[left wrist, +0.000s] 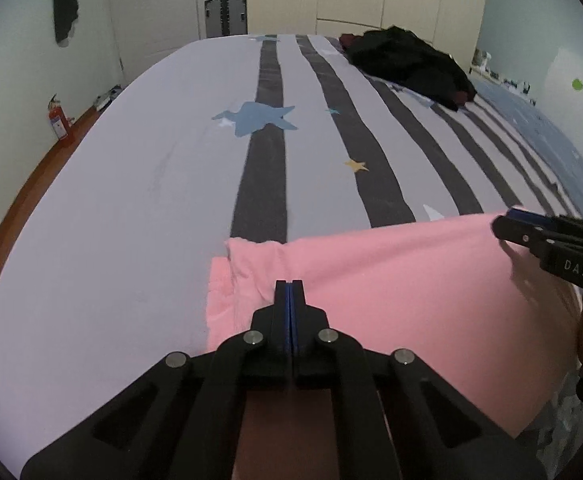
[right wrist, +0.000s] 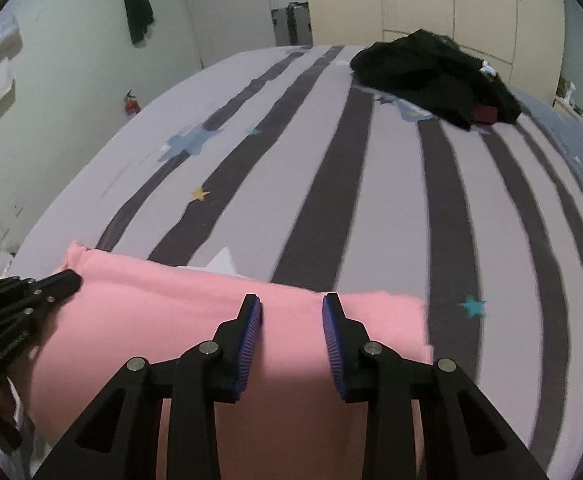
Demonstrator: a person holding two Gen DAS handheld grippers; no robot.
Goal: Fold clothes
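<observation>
Pink cotton garment lies folded on my striped grey bedsheet. Left gripper is clenched, seemingly pinching its fold. Right gripper hangs released above it.

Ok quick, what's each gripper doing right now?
Left gripper: closed, apparently pinching the pink cloth.
Right gripper: open, over the cloth, holding nothing.

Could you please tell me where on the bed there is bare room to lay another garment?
Free: the sheet between the pink garment and the black clothes pile, and the plain strip left of the stripes. Crowded: the near edge and the far right corner.
</observation>
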